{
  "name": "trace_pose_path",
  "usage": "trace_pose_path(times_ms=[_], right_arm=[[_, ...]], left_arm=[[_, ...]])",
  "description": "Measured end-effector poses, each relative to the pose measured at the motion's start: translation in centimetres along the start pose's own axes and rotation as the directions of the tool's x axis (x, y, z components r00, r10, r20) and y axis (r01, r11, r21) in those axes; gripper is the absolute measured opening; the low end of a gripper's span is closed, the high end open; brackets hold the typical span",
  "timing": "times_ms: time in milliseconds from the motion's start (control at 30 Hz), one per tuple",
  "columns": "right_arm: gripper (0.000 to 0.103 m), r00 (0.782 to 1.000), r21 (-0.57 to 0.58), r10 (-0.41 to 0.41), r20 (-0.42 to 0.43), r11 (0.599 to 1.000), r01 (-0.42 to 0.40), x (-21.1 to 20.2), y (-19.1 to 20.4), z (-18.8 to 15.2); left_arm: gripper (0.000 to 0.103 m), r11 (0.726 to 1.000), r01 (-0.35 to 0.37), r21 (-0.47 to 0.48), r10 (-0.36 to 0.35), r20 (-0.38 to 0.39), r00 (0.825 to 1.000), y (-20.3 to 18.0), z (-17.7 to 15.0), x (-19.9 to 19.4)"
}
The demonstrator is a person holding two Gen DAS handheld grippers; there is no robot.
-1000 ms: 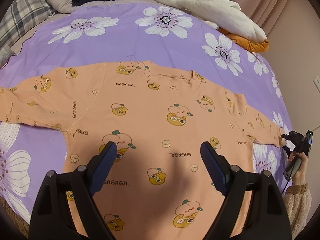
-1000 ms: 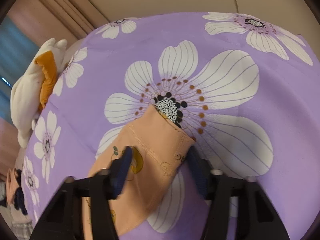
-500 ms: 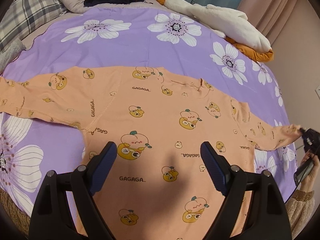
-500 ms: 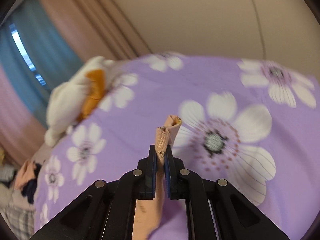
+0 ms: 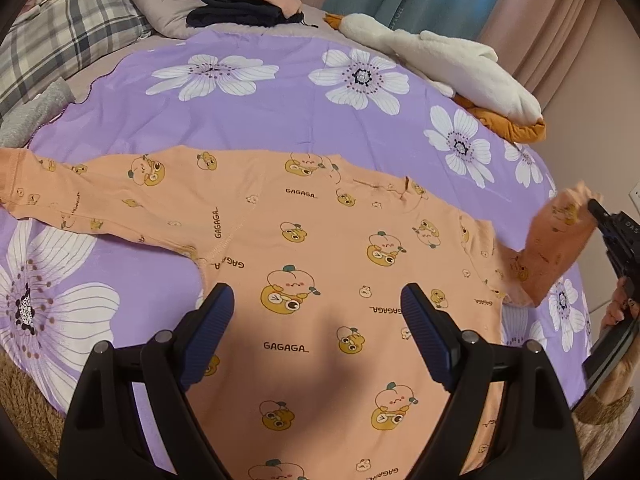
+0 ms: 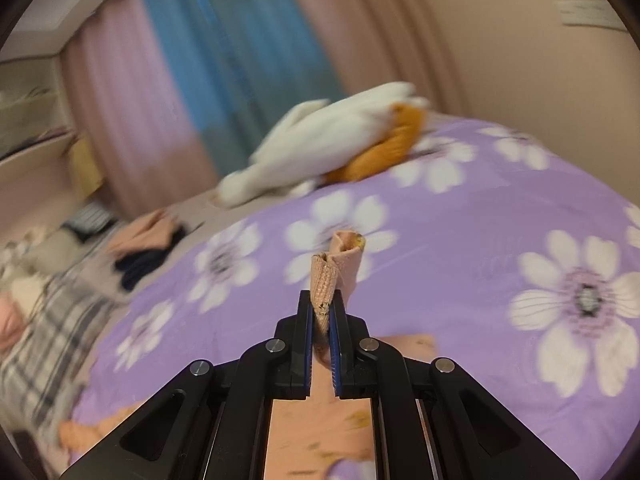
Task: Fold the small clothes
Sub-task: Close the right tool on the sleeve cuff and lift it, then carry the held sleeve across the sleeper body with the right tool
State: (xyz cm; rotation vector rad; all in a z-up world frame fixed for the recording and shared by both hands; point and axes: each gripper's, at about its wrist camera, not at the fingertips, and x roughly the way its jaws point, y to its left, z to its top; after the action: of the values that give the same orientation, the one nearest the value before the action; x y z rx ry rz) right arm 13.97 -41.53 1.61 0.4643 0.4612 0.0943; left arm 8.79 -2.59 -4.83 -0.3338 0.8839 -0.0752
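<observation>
Because your right gripper [image 6: 321, 320] is pinching only the very end of the shirt's right sleeve [image 5: 556, 240], with the cuff [image 6: 340, 264] bunched between the closed jaws and a short tuft poking out ahead of the fingertips, the thin knit could slide free if you swing across quickly, and the sleeve would drop short of the body. The orange shirt [image 5: 320, 280] lies flat and face down or face up, you cannot tell which, on the purple flowered bedspread [image 5: 256, 120], directly under and ahead of your left gripper [image 5: 316, 316], and nothing pins it there. So a hard pull on the lifted sleeve could drag the whole shirt sideways toward your right and wrinkle the shoulder seam. The left sleeve [image 5: 80, 196] stretches well off to the left of the left gripper, flat on the bedspread, and is not yet folded. Your left gripper hovers over the chest of the shirt with its jaws spread wide and holding nothing, pointing forward and down toward the collar. Your right gripper is raised off the bed, angled roughly level across the bedspread toward the white plush toy [image 6: 332, 140], with the sleeve hanging back beneath it.
</observation>
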Motion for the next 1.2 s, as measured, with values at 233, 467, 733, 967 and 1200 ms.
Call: trace_pose_path(times_ms=[233, 467, 733, 967, 1200], right_arm=[[0.009, 0.989, -0.108, 0.079, -0.126, 0.990, -0.093, 2.2, 4.7, -2.6], [0.009, 0.954, -0.181, 0.100, -0.282, 0.971, -0.155, 4.3, 8.0, -6.4], [0.009, 0.907, -0.218, 0.084, -0.413, 0.958, -0.187, 6.0, 9.9, -9.8], [0.009, 0.864, -0.233, 0.031, -0.503, 0.957, -0.170, 7.8, 10.4, -12.2], [0.009, 0.828, -0.246, -0.002, -0.561, 0.955, -0.165, 9.0, 10.7, -13.9]], left_arm=[[0.085, 1.000, -0.006, -0.007, 0.006, -0.004, 1.000, 0.9, -0.5, -0.2], [0.085, 1.000, -0.011, -0.022, 0.010, -0.017, 1.000, 1.5, -0.8, -0.1], [0.085, 1.000, -0.015, -0.023, 0.014, -0.020, 1.000, 1.7, -1.0, 0.0], [0.085, 1.000, -0.009, -0.026, 0.009, -0.027, 1.000, 1.8, -1.0, 0.1], [0.085, 1.000, -0.010, -0.023, 0.009, -0.040, 0.999, 1.7, -1.2, 0.4]])
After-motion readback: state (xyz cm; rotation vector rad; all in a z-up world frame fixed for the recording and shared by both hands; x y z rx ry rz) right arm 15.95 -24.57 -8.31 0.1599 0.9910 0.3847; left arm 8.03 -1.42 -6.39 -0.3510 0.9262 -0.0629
